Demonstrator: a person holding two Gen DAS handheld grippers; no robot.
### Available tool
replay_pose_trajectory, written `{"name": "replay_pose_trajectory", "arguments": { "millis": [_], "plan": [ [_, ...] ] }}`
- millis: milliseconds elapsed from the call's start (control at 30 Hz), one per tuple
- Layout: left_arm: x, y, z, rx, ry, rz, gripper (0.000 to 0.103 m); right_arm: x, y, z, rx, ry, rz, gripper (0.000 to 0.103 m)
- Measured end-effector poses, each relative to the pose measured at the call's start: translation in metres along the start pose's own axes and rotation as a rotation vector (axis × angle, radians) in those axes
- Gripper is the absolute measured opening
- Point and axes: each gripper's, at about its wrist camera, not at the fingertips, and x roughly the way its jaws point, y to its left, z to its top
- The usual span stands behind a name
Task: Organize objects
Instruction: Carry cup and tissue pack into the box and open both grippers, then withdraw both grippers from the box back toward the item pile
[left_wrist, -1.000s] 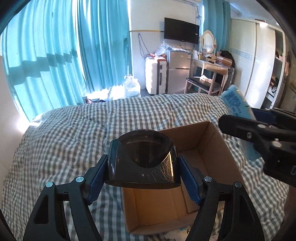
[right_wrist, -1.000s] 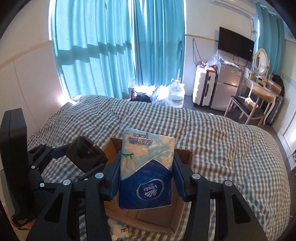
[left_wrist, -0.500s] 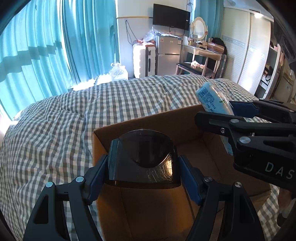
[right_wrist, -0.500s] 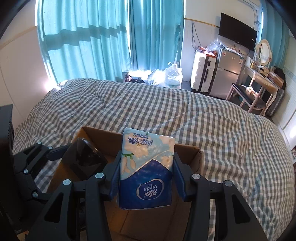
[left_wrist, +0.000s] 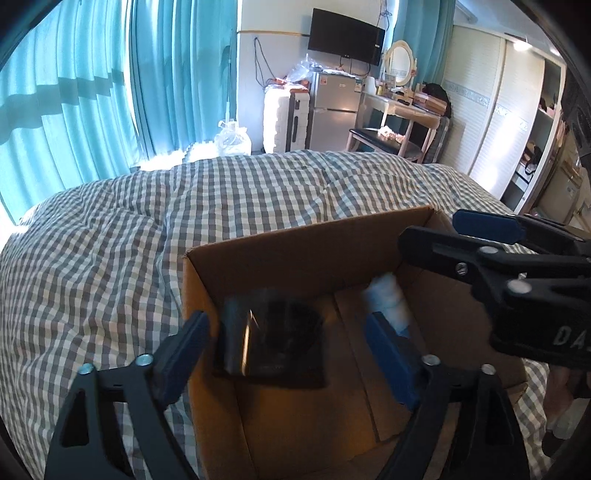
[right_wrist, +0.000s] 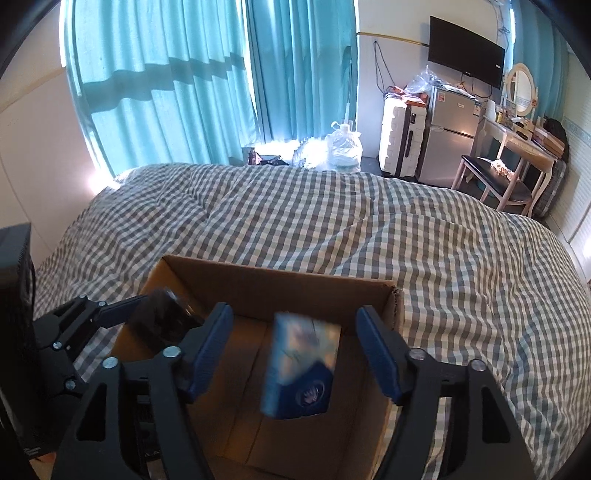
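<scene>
An open cardboard box (left_wrist: 295, 236) sits on the checked bed; it also shows in the right wrist view (right_wrist: 280, 277). My left gripper (left_wrist: 286, 345) is open above the box's left part. A dark glossy object (left_wrist: 271, 338), blurred, is inside the box between its fingers, free of them. My right gripper (right_wrist: 295, 347) is open above the box's right part. A blue and white tissue pack (right_wrist: 301, 369), blurred, is inside the box between its fingers, free of them; it also shows in the left wrist view (left_wrist: 388, 302).
A grey and white checked duvet (right_wrist: 332, 221) covers the bed around the box. Teal curtains (right_wrist: 184, 74) hang behind. A suitcase (right_wrist: 400, 136), a small fridge (right_wrist: 448, 133), a chair and a dressing table (right_wrist: 517, 147) stand beyond the bed.
Both grippers have opened over the box. The dark object has left the left gripper and the tissue pack has left the right gripper; both have dropped into the box.
</scene>
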Motion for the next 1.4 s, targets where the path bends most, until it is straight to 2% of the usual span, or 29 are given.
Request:
{"name": "replay_pose_trajectory", "arguments": {
  "millis": [133,333,600,733,900,1133,1400],
  "plan": [
    [-0.020,-0.004,0.000,0.025,-0.028,0.006,0.093,-0.024,-0.002,0.003,0.018,-0.027,0.002,0.076],
    [-0.064,-0.020,0.004,0.067,-0.067,0.044,0.094,-0.086,-0.003,0.006,0.008,-0.091,-0.030,0.077],
    [-0.141,-0.030,-0.006,0.113,-0.150,0.115,0.094,-0.184,-0.008,-0.006,-0.059,-0.167,-0.146,0.077],
    [-0.168,-0.031,-0.012,0.117,-0.162,0.145,0.094,-0.232,-0.015,-0.019,-0.092,-0.203,-0.233,0.077],
    [-0.197,-0.034,-0.030,0.113,-0.172,0.149,0.094,-0.282,-0.028,-0.040,-0.072,-0.228,-0.264,0.077],
    [-0.218,-0.049,-0.067,0.121,-0.164,0.167,0.094,-0.304,-0.029,-0.093,-0.071,-0.207,-0.263,0.078],
    [-0.214,-0.065,-0.121,0.100,-0.135,0.185,0.094,-0.267,-0.023,-0.167,-0.013,-0.117,-0.121,0.078]
  ]
}}
